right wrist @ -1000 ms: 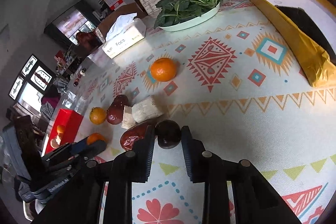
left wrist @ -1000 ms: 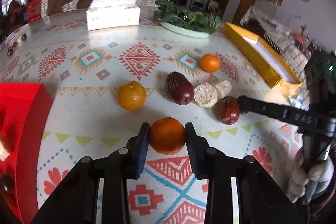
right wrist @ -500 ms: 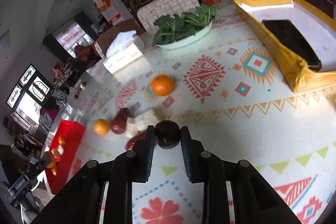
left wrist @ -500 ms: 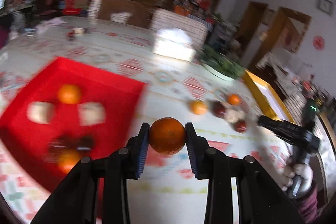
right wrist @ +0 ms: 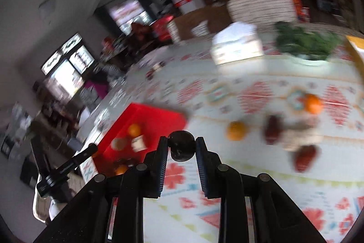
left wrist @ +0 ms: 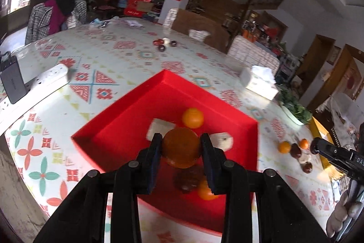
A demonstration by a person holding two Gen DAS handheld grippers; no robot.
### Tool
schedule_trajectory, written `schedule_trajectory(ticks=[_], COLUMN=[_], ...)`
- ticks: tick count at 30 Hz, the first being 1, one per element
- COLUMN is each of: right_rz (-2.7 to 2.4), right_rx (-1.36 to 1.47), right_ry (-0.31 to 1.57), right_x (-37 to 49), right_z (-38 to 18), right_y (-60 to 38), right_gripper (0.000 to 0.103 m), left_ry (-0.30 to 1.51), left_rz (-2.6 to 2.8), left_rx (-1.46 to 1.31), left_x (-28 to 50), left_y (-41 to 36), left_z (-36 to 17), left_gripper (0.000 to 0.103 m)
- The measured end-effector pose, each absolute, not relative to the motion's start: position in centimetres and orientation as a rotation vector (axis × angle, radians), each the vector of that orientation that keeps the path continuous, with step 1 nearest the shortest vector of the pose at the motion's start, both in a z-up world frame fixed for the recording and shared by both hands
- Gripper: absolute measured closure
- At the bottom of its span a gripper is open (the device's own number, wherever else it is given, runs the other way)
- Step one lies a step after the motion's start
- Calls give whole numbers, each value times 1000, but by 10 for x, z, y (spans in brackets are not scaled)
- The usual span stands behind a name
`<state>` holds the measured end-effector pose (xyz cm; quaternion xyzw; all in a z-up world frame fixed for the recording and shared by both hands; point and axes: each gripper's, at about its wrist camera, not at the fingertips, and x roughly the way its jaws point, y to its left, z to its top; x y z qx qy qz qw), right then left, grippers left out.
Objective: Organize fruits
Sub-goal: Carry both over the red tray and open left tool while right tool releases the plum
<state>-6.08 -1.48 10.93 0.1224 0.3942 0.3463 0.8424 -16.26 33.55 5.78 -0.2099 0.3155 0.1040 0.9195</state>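
On the patterned tablecloth (left wrist: 95,74) sits a square red tray (left wrist: 127,120) with smooth, low walls, holding round oranges and pale chunks. Above it, the left gripper (left wrist: 180,148) clamps a round orange (left wrist: 180,145). Right of the tray, the right gripper (right wrist: 182,148) pinches a small, dark, glossy fruit (right wrist: 181,147) over the cloth.

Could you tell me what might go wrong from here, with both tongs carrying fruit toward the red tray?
The orange in the left tongs hangs over fruit already in the red tray; dropped there, it could land on them and roll. The right tongs pinch the dark round fruit only at their tips, so it might slip out.
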Motion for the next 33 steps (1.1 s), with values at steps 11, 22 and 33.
schedule_trajectory(ticks=[11,22,33], right_rz=[794,755,758], right_rx=[88,8,69], right_ry=[951,1005,957], right_x=[-36,-17,-21], right_z=[71,43,64], right_y=[117,164,151], right_gripper=[76,74,61], left_ry=[715,694,611], left_rz=[246,212,199], left_rx=[-444,-479,-491], left_x=[-148,-148,-167], left_y=[369,374,365], left_z=[32,31,61], left_gripper=[70,54,25])
